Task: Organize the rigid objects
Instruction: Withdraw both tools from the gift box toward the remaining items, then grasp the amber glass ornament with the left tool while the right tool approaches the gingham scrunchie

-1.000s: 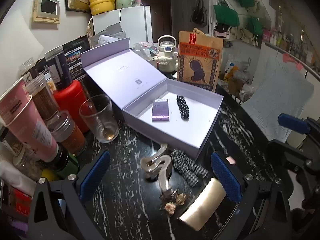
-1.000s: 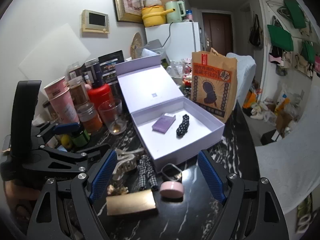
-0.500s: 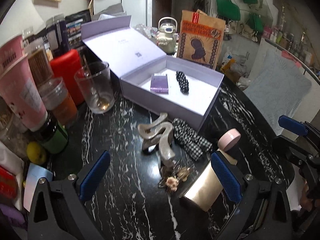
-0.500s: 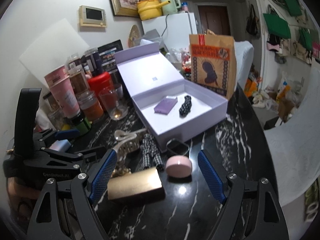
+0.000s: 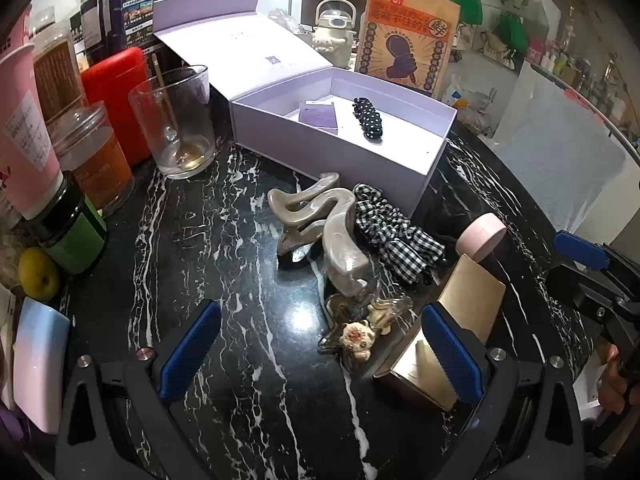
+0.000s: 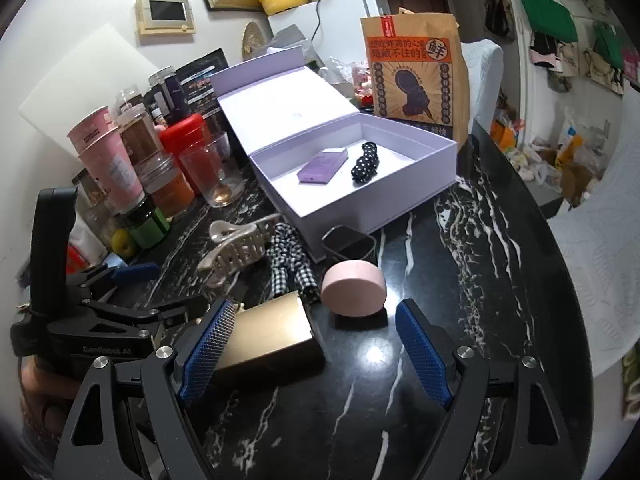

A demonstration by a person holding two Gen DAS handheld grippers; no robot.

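An open lilac box (image 5: 340,160) (image 6: 400,200) holds a purple card case (image 6: 323,165) and a black dotted hair tie (image 6: 365,162). In front of it on the black marble table lie a beige hair claw (image 5: 320,220) (image 6: 236,248), a checked scrunchie (image 5: 396,236) (image 6: 290,260), a pink round tin (image 6: 353,289) (image 5: 482,236), a gold box (image 6: 268,336) (image 5: 456,328) and a small flower clip (image 5: 360,332). My left gripper (image 5: 320,352) hangs open just short of the flower clip. My right gripper (image 6: 316,344) is open, close to the gold box and the tin.
Jars, pink cups (image 5: 20,128), a red canister (image 5: 116,96) and a drinking glass (image 5: 176,120) crowd the table's left side. A brown paper bag (image 6: 416,72) stands behind the box. A black wire loop (image 6: 348,240) lies by the box's front corner.
Both grippers have come down toward the table, so the claw, scrunchie, tin and gold box look larger and nearer. Jaws stay as wide as before; nothing on the table moved.
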